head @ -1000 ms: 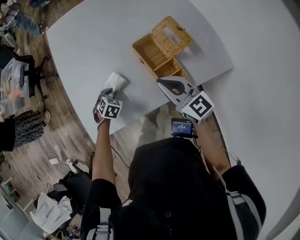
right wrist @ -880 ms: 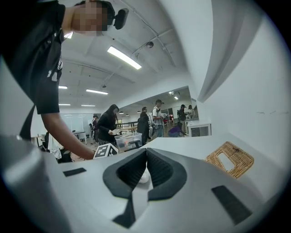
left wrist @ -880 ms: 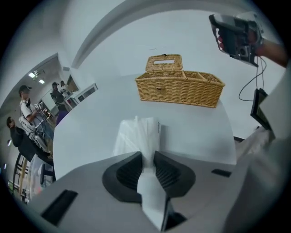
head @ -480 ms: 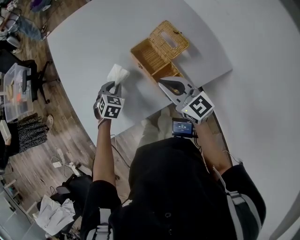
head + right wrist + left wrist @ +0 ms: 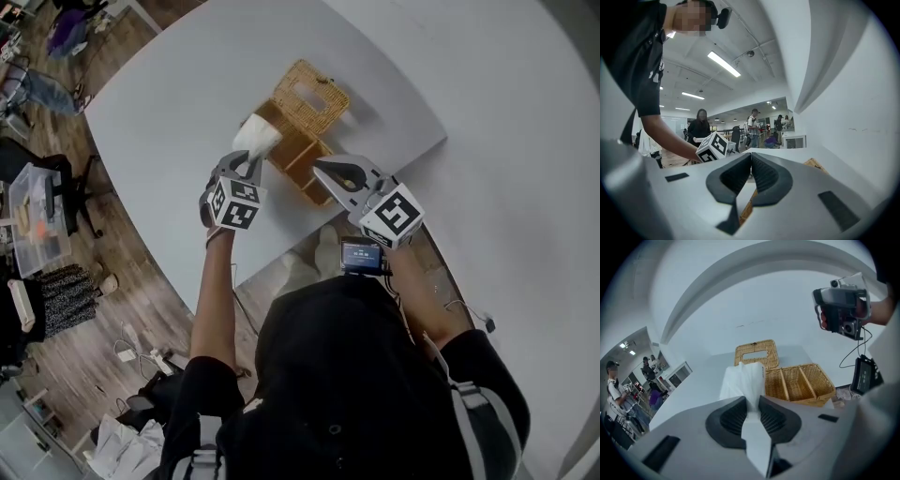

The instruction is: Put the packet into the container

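A white, soft packet [image 5: 258, 138] hangs above the table, pinched by its lower end in my left gripper [image 5: 246, 167], which is shut on it. In the left gripper view the packet [image 5: 746, 380] stands up from between the pads of the left gripper [image 5: 752, 398]. Just beyond it is the wicker container [image 5: 799, 383], with its lid [image 5: 756, 352] swung open and dividers inside. From the head view the packet overlaps the container's [image 5: 302, 155] near-left corner. My right gripper [image 5: 330, 172] hovers at the container's near end, shut on nothing, as the right gripper view [image 5: 751, 155] shows.
The container sits on a grey table [image 5: 178, 112] near its front edge. Beyond that edge is wooden floor [image 5: 112, 281]. A small screen device [image 5: 362, 255] hangs at the person's chest. People and desks are visible far off in both gripper views.
My left gripper has lifted the packet off the table and carried it right and forward, up to the container's corner. The right gripper has hardly moved.
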The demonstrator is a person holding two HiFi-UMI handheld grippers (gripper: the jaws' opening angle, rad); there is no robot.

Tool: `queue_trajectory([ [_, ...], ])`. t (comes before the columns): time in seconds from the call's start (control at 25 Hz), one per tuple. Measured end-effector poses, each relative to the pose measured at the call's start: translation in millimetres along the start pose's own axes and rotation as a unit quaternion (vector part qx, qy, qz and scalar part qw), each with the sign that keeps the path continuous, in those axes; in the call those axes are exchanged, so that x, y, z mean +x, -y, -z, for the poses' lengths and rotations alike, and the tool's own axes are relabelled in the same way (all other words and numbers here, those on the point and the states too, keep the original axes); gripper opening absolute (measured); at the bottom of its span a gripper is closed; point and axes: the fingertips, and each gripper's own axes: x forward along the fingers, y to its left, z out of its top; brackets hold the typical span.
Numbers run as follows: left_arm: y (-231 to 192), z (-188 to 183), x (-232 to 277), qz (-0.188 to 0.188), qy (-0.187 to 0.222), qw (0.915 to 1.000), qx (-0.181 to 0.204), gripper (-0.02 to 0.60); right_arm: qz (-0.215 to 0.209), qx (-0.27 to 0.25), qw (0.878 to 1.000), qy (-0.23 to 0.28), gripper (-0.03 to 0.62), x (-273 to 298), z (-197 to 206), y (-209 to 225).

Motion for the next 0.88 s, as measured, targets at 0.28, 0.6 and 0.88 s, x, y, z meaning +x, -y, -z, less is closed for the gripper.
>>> queue_trajectory([
  [0.28,17.4,-31.9,38.3,0.031,-0.028,0.999,0.012,0.075,0.023,0.019,1.0,0.002,0.023,-17.2,6.2,18.6],
  [0.6,24.0,-21.1,65.3,0.045,-0.084,0.995,0.032,0.077,0.034,0.027,0.999,-0.002,0.023,-27.9,11.9,39.4],
  [0.88,26.3,-20.6,73.0,0.042,-0.081,0.9956,0.021,0.105,0.023,0.024,0.999,-0.004,0.023,-25.1,12.8,36.3],
])
